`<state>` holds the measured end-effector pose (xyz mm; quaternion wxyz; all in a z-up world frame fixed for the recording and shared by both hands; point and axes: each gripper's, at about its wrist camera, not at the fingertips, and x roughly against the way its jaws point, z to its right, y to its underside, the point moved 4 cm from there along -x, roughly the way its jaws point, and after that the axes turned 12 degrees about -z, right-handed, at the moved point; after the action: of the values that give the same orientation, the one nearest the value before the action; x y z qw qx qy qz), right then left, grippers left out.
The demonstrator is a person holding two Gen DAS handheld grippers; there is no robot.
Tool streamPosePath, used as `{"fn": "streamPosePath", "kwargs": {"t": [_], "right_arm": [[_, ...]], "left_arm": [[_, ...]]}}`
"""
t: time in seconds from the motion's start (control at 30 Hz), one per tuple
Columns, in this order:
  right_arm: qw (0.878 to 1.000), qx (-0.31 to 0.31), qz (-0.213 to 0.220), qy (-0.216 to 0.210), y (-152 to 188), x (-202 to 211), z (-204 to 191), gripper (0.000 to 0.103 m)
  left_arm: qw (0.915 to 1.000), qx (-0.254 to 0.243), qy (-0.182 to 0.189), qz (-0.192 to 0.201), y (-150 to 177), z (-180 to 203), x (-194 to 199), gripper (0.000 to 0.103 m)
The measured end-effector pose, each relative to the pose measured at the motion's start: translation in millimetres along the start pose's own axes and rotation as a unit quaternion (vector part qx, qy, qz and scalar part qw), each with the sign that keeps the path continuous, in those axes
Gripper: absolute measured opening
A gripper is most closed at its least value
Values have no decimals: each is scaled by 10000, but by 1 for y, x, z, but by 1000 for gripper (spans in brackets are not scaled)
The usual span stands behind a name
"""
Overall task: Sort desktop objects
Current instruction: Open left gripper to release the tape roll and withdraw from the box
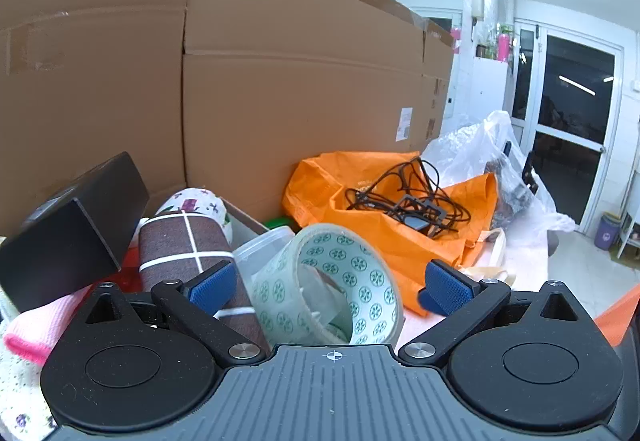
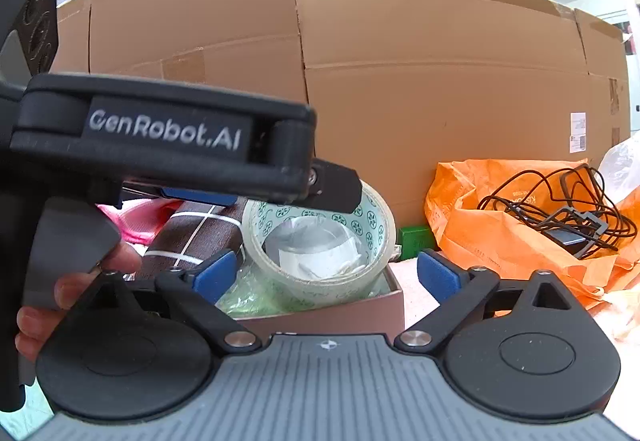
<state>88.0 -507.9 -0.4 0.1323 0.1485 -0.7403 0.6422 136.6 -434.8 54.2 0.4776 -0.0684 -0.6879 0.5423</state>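
A roll of clear packing tape (image 1: 332,289) with a green flower-printed core lies tilted between my left gripper's open blue pads (image 1: 212,287). My left gripper (image 1: 328,287) is open around it without pinching. In the right wrist view the tape roll (image 2: 320,241) rests in a small pink box (image 2: 328,315), under the left gripper's body (image 2: 160,137). My right gripper (image 2: 326,273) is open and empty just in front of the box. A brown rolled cloth with white lines (image 1: 180,241) lies left of the tape.
Large cardboard boxes (image 1: 300,81) wall off the back. An orange bag (image 1: 400,237) holding black cables (image 1: 408,197) lies to the right, with a clear plastic bag (image 1: 488,149) behind it. A black box (image 1: 76,225), pink cloth (image 1: 36,329) and a clear tub (image 1: 264,249) crowd the left.
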Motion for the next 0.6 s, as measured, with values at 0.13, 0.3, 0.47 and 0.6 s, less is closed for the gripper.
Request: {"fn": "streamPosePath", "kwargs": {"t": [0.13,0.3,0.47,0.6], "right_arm": [[10000,14,21,1,0,6,-3,102],[9999,130,-21,20,-1,15,-10,103],[9999,137,19,26,-1,28,-16,103],[9999,149,45,29,0,40,-24,103]], "left_arm": [[9999,-54,-116,25,10,3,8,103],[9996,62,-254,98,22,5,21,103],[9995,129,-242,154,29,7,35,103],[9993,49,-357,137,35,11,48,103]]}}
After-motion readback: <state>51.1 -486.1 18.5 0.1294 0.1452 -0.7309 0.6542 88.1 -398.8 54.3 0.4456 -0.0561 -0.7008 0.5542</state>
